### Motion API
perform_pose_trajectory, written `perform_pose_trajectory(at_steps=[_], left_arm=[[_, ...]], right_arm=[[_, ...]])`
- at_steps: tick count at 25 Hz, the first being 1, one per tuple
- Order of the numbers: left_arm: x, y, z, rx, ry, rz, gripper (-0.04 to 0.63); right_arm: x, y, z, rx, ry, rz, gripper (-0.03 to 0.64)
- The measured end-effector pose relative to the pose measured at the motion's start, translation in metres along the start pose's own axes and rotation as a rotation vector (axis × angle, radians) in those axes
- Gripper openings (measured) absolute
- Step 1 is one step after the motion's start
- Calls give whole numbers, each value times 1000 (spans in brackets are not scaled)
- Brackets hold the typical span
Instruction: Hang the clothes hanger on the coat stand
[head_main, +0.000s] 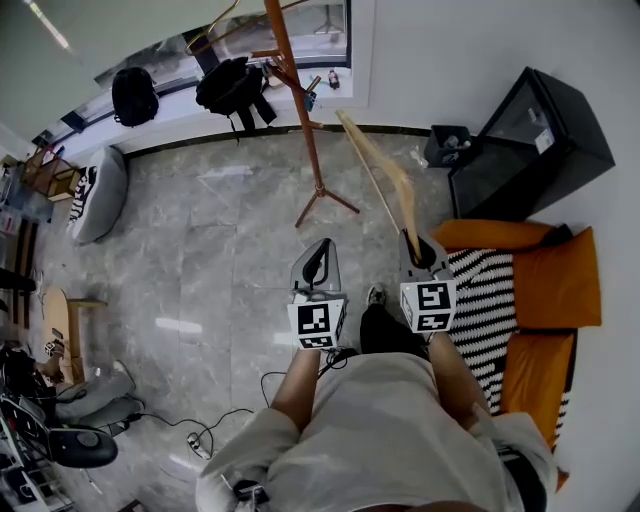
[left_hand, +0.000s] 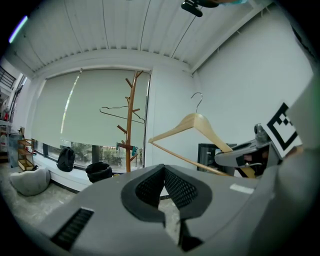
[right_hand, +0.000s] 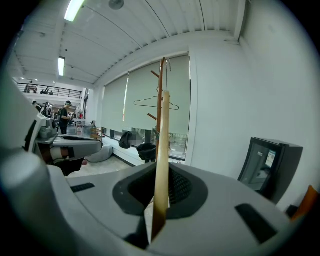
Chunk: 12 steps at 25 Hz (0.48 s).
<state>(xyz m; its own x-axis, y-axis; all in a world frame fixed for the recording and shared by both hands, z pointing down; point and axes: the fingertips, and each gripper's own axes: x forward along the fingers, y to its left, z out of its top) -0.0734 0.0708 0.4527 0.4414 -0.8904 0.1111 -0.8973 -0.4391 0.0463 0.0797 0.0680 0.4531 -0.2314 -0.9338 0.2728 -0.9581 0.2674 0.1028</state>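
My right gripper (head_main: 415, 243) is shut on the end of a pale wooden clothes hanger (head_main: 378, 170), which rises edge-on from the jaws in the right gripper view (right_hand: 162, 165). In the left gripper view the whole wooden hanger (left_hand: 192, 129) shows with its metal hook up, held at the right. The brown wooden coat stand (head_main: 298, 110) stands ahead by the window, in the left gripper view (left_hand: 130, 130) and behind the hanger in the right one (right_hand: 160, 95). A thin wire hanger (left_hand: 121, 114) hangs on it. My left gripper (head_main: 317, 266) is shut and holds nothing.
Black bags (head_main: 234, 85) sit on the window sill behind the stand. An orange sofa with a striped cover (head_main: 520, 290) lies at the right, a black cabinet (head_main: 528, 145) beyond it. A grey beanbag (head_main: 98, 195) rests at the left. Cables (head_main: 215, 425) trail on the marble floor.
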Motion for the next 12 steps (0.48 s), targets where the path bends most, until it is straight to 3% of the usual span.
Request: perform_pose_trajectory(at_steps=[12], left_arm=[[128,2,23,26,11,37,8]], right_arm=[[93,-84,17,-28,42,45,20]])
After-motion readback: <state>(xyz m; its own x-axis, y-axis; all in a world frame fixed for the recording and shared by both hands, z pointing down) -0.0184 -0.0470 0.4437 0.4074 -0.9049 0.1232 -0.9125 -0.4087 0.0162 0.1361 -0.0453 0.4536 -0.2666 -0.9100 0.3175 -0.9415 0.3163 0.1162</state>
